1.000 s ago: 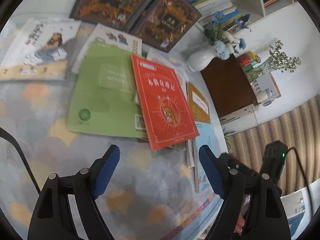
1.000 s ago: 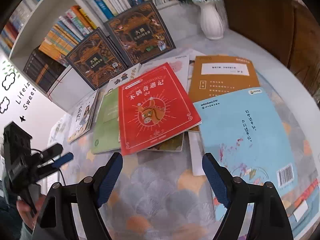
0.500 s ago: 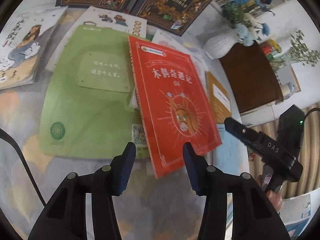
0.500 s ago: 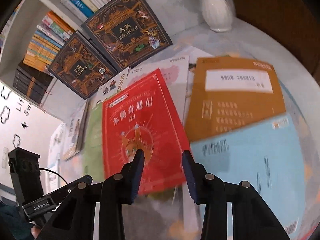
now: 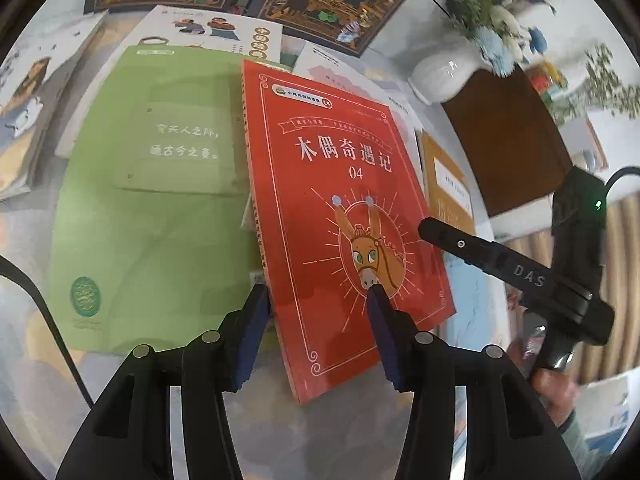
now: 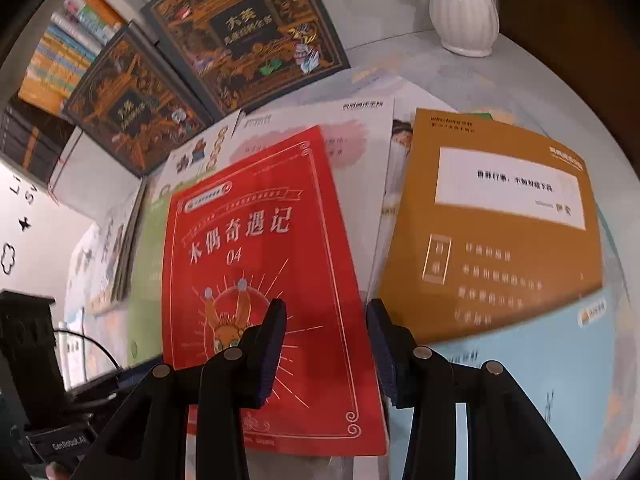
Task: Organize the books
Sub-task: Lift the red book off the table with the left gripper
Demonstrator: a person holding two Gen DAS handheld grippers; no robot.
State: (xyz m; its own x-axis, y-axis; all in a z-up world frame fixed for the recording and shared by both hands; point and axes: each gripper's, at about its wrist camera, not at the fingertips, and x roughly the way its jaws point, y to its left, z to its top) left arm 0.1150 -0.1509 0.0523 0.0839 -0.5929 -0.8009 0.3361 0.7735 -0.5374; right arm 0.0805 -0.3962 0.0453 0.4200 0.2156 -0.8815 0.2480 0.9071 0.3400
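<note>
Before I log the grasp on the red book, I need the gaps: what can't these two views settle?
- Whether either pad presses the red book: the left gripper and right gripper have just been closing astride its two long edges, and contact is not visible.
- What lies under it: its cover hides it, both views.
- Mustard book's small print: blurred, right wrist view.
- Light blue book: cut off by the right wrist view's edge.

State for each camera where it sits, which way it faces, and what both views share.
Left wrist: on the left gripper, aimed steeply down at the red book and green book; its jaws, the right gripper and a hand show.
Right wrist: on the right gripper, aimed down at the red and mustard book; its jaws show.
Shared: red book, white vase, dark ornate books.
</note>
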